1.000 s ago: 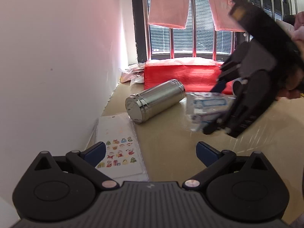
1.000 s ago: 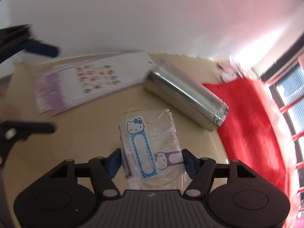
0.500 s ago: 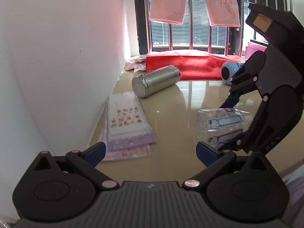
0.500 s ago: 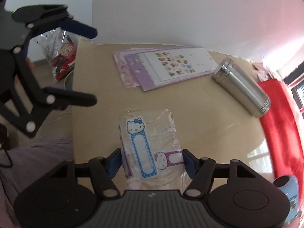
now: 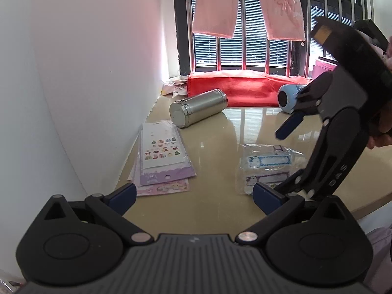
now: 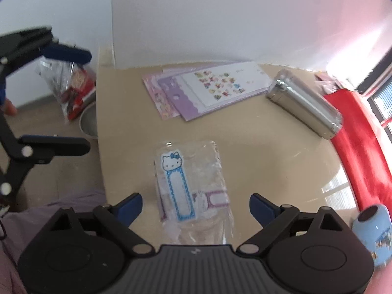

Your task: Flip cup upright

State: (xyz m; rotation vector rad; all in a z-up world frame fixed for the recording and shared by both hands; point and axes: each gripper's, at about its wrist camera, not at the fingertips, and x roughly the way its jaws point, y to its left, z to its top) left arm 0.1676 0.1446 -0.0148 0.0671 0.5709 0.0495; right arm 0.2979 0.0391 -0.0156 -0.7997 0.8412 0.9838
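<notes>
Since 2 cups lie on their sides, I can't tell which one is meant. My guess: the steel cup (image 5: 198,109), as the L tongs (image 5: 194,194) look right at it. It lies far out at 12 o'clock on the bench (image 5: 220,134), w/ its flat end facing the tongs. Its long side runs from 8 to 2 o'clock. Behind it is a red cloth (image 5: 245,90).

L tongs are spread wide & hold nothing. R tongs (image 6: 196,205) are spread wide too, w/ nothing held, over a sticker pack (image 6: 191,188). From the R tongs the steel cup is well off at 2 o'clock.

The blue cup (image 6: 372,230) lies near the R tongs at 4 o'clock. So R is closer to blue. L is lined up better for steel, I think, but it's a long reach & the cup may roll.
</notes>
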